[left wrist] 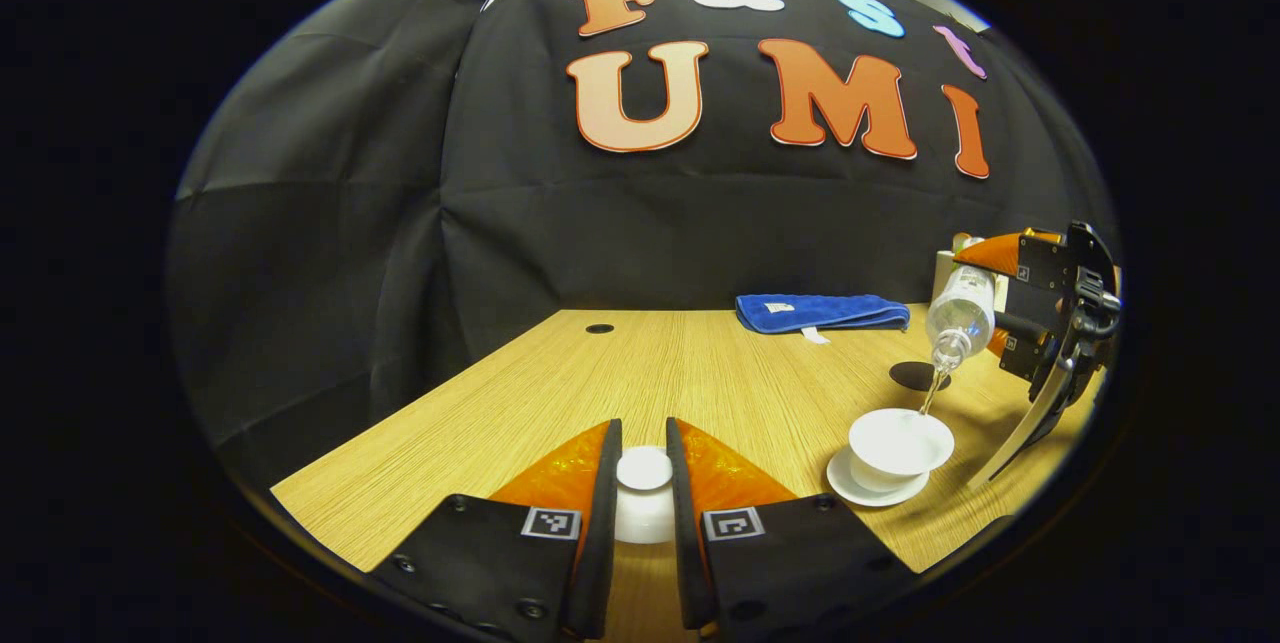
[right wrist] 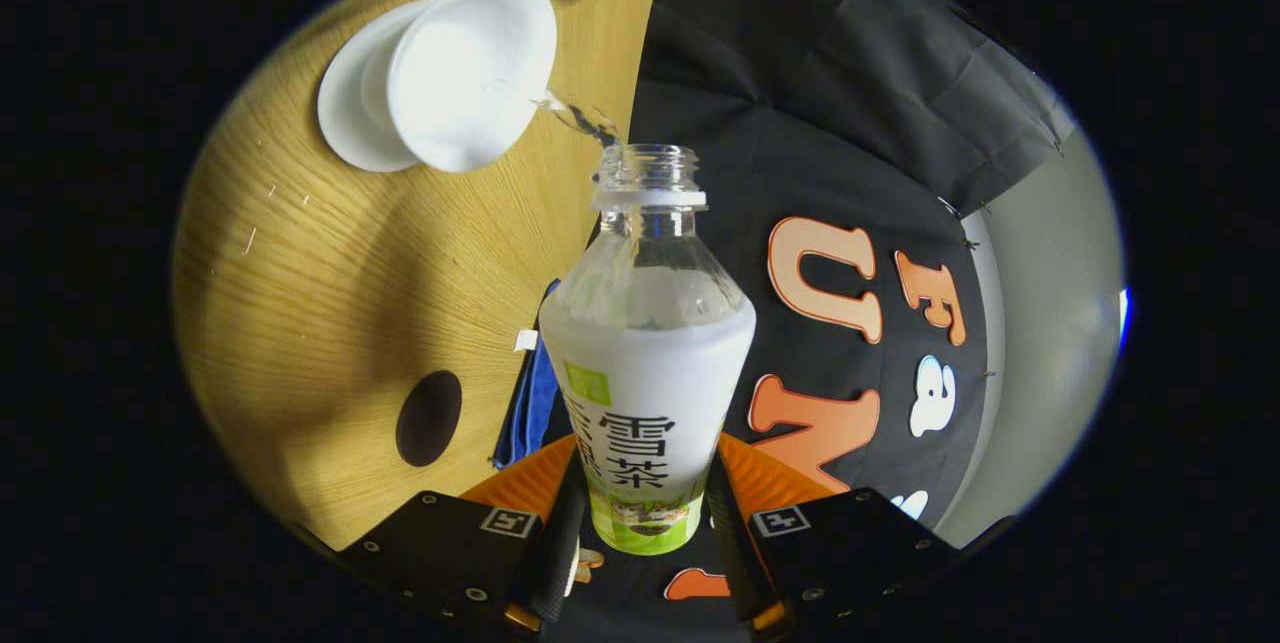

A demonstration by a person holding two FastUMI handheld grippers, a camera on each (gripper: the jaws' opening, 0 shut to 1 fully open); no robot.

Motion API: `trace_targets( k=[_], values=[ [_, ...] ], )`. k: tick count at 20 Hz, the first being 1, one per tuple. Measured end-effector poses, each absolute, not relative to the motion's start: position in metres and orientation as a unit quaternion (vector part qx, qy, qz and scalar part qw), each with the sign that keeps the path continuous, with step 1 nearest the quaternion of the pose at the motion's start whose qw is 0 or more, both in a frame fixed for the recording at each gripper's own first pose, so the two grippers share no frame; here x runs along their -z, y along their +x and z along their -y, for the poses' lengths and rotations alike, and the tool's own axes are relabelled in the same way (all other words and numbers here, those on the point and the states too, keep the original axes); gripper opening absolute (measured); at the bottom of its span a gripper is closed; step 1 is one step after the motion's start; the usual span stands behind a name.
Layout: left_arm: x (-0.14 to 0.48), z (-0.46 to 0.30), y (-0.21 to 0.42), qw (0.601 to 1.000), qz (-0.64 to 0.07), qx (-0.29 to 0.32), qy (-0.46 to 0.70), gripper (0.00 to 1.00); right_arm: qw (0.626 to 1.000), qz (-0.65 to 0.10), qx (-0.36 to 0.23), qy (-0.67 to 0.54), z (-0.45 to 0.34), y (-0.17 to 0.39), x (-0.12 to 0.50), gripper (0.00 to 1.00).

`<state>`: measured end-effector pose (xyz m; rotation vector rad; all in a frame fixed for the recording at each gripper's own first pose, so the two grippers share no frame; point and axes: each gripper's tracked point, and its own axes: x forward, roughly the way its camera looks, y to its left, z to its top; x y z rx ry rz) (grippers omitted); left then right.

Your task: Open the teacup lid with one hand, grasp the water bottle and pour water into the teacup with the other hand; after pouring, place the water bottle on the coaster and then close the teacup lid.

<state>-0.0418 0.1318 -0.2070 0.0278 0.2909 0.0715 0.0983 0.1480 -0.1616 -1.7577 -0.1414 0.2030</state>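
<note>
left gripper: I see my fingers clamped on the white teacup lid, one on each side, knob up. Held over the near edge of the table, well apart from the teacup and off to its left in the left gripper view.
right gripper: both fingers press the lower body of the water bottle, across the label. In the left gripper view I see this gripper just right of the teacup and above it.
water bottle: cap off, tilted neck-down toward the teacup, mouth just above and beside the cup rim. Part full.
water stream: thin, running from the bottle mouth over the rim into the teacup.
teacup: white, uncovered, upright on its white saucer on the table. Fill level: I can't tell, the inside is washed out.
coaster: dark round disc flat on the table, just behind the teacup, nothing on it.
blue towel: folded, at the far edge of the table, well behind the teacup.
table hole: small dark port, far left of the teacup.
</note>
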Motion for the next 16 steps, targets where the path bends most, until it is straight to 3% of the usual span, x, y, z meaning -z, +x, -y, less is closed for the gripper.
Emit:
trace_targets(
  k=[9,16],
  values=[
    [0.196,-0.133,-0.042,0.99,-0.136,-0.036,0.024,0.29,0.607,0.111,-0.07,-0.784,-0.151,0.106,0.108,0.63],
    [0.192,-0.133,-0.046,0.99,-0.131,-0.036,0.031,0.3,0.58,0.125,-0.078,-0.801,-0.161,0.102,0.116,0.64]
  ],
)
